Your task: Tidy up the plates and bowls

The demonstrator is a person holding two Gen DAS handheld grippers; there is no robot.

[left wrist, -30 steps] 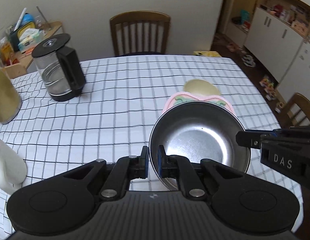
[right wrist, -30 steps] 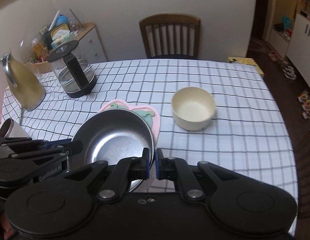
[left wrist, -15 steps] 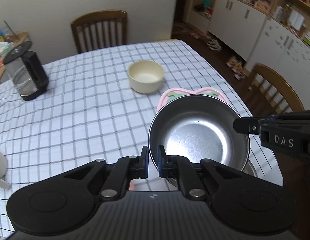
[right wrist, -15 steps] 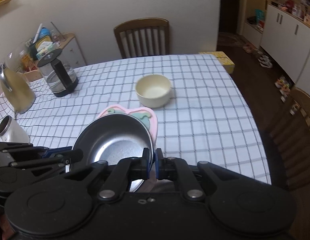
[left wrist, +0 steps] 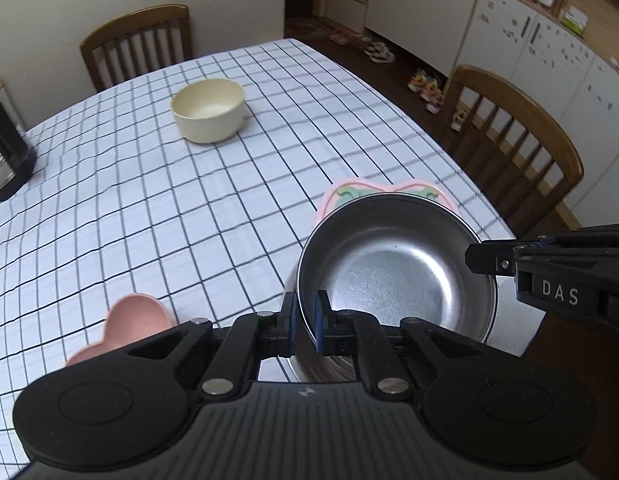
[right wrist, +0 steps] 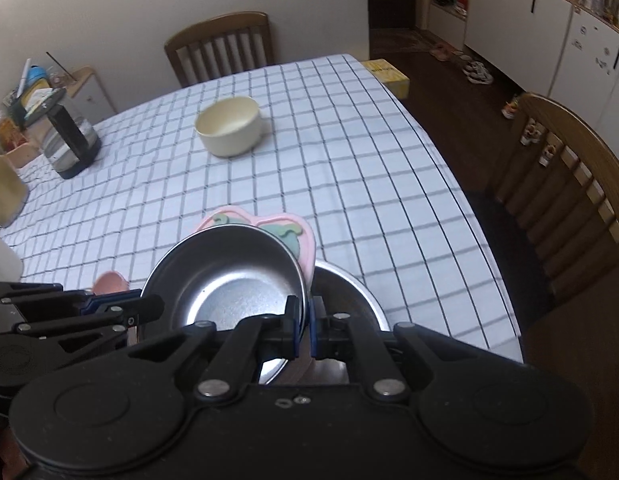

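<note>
I have both grippers on the same stack: my left gripper (left wrist: 305,322) is clenched on the near rim of the steel bowl (left wrist: 393,276), and my right gripper (right wrist: 304,330) is pinched where that bowl's rim meets the pink plate (right wrist: 305,246) under it; whether its pads grip the steel, the plate or both I cannot tell. The steel bowl is shallow, round and brushed, with a bright glare on its floor and nothing inside it. The pink plate beneath it has a lobed, heart-like outline with raised green shapes on its face, and only its far edge (left wrist: 349,190) shows past the bowl. From the right wrist view, a second steel bowl (right wrist: 349,284) sits lower and to the right, partly under the plate, close to the table's near right corner; its inside is mostly hidden. The whole stack is held over the near right part of the checked tablecloth (left wrist: 149,200). Farther across the table stands a cream bowl (left wrist: 209,110), thick-walled, matte and empty. A smaller pink lobed dish (left wrist: 125,328) lies at the near edge beside my left gripper, partly hidden by it. A glass kettle with a black handle (right wrist: 69,144) stands at the far left, and wooden slat-back chairs (right wrist: 221,46) flank the table.
</note>
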